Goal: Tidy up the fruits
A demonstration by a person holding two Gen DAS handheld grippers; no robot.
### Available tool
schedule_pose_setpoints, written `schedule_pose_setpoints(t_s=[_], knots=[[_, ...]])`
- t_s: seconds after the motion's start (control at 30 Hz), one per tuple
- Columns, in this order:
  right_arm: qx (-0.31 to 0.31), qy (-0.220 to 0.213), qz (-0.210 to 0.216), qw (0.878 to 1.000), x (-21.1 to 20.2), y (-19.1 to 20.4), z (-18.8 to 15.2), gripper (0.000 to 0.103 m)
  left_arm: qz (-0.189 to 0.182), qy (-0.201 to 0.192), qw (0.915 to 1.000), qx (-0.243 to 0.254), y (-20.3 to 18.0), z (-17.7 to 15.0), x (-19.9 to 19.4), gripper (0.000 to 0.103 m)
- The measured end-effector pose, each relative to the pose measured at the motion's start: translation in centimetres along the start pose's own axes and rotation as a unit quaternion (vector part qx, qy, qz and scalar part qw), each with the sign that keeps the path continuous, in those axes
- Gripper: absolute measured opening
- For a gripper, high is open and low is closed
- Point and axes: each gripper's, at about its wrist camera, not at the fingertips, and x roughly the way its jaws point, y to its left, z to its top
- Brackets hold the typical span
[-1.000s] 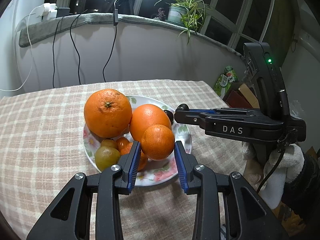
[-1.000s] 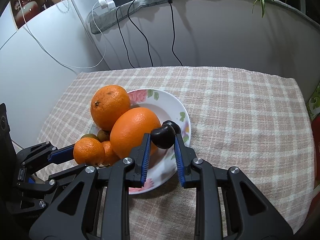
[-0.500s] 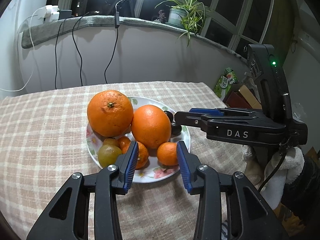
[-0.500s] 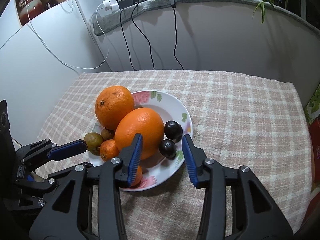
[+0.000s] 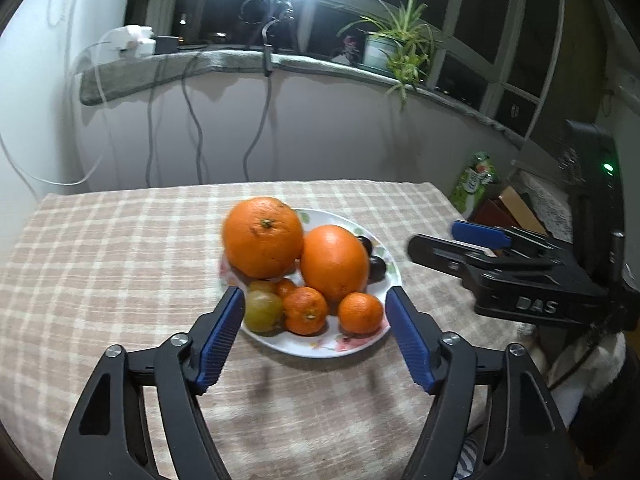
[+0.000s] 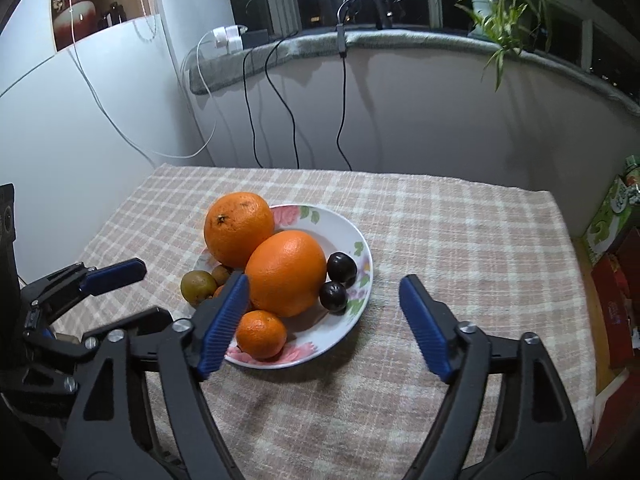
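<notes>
A flowered white plate (image 5: 320,350) on the checked tablecloth holds two big oranges (image 5: 262,236) (image 5: 334,262), two mandarins (image 5: 360,312) (image 5: 305,310), a green-brown fruit (image 5: 263,311) and two dark plums (image 6: 341,266) (image 6: 333,296). My left gripper (image 5: 314,294) hovers just short of the plate's near rim, its jaws opening with nothing between the pads. My right gripper (image 6: 324,282) stands over the plate's near right side (image 6: 362,276), its jaws also opening and holding nothing. Each gripper shows in the other's view, the right gripper (image 5: 438,236) at the right and the left gripper (image 6: 148,290) at the left.
The table (image 6: 460,240) butts against a curved wall with hanging cables (image 6: 344,120). A potted plant (image 5: 384,50) stands on the ledge above. Off the table's right edge are a green carton (image 5: 474,180) and boxes (image 6: 612,292).
The left gripper let go of a small mandarin, which now lies at the plate's front. The right gripper released a dark plum onto the plate. Both opened wide and drew back.
</notes>
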Motion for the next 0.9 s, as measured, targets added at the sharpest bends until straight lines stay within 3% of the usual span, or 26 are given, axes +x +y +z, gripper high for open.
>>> schedule_pose_setpoints(t_s=[0.27,0.4,0.9], knots=[[-0.009,-0.038,-0.049,0.998,-2.1,0.6,-0.8,0.102,0.055,-0.009,0.9983,-0.015,1.3,0.0,-1.3,0.079],[-0.016,-0.046,-0.065,0.997,-2.7,1.0,-1.1,0.103,0.064,-0.017,0.9976,-0.018,1.8,0.0,-2.0,0.079],[-0.006,-0.04,-0.059,0.997,-2.4,1.2,-1.3,0.103,0.064,-0.022,0.9975,-0.022,2.1,0.2,-2.7,0.079]])
